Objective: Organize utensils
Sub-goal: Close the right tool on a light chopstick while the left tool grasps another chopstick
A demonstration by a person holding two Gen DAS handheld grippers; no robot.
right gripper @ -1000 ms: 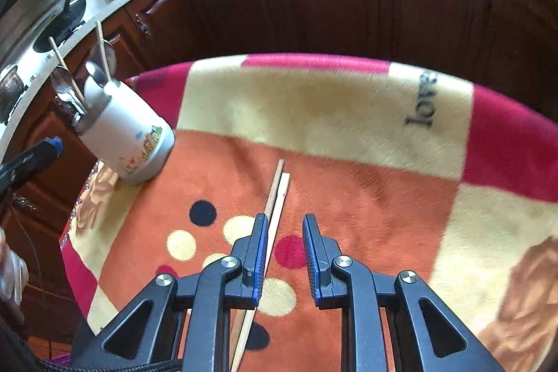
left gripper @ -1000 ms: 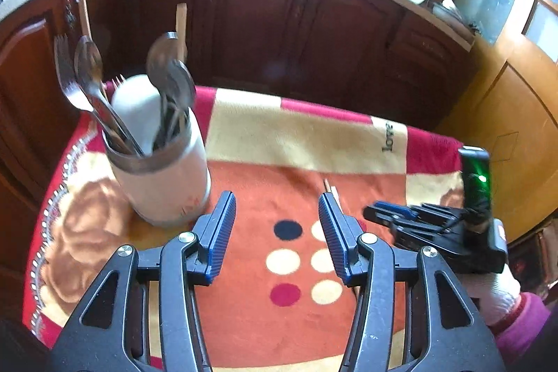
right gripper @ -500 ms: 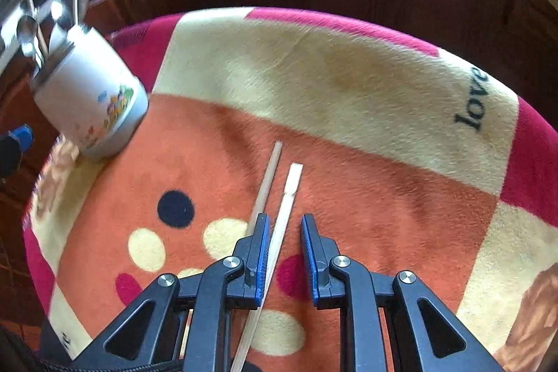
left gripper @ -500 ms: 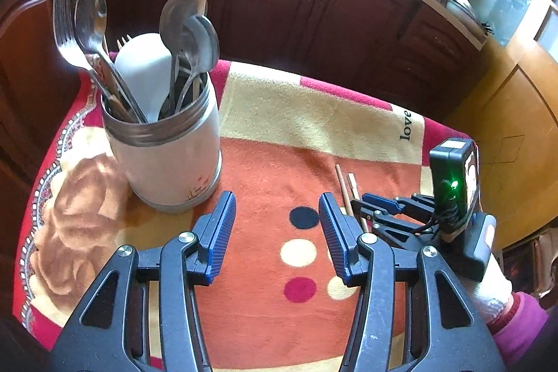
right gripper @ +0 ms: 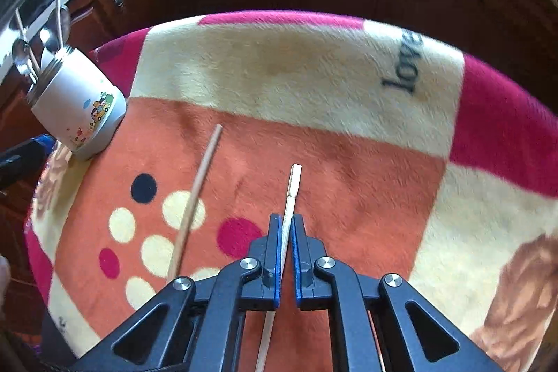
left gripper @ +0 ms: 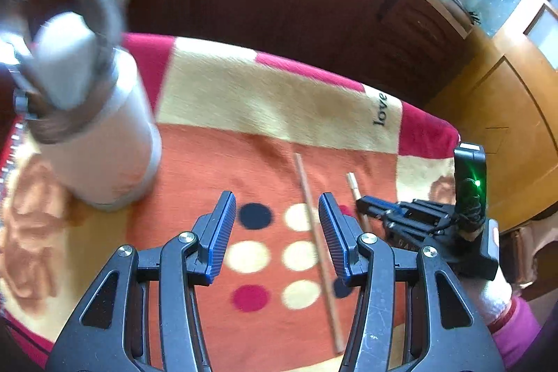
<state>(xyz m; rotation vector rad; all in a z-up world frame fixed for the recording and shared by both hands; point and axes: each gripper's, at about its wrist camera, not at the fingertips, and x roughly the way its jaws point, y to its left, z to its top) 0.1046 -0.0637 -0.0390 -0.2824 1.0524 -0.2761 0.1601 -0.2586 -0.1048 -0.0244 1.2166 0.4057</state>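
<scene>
- Two chopsticks: one round [right gripper: 195, 194] at centre left, one flat-ended [right gripper: 291, 194] at centre.
- One utensil holder [right gripper: 78, 114], upper left.
- One blanket [right gripper: 314, 75].
- Two tools: left tool [left gripper: 275, 229], right tool [right gripper: 286, 250].

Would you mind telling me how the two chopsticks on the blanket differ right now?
The pale chopstick is pinched between the right gripper fingers, while the tan chopstick lies free on the blanket. The pale one shows a flat, squared end; the tan one looks round. The tan one lies nearer the utensil jar. Both are thin wooden sticks pointing roughly the same way.
</scene>
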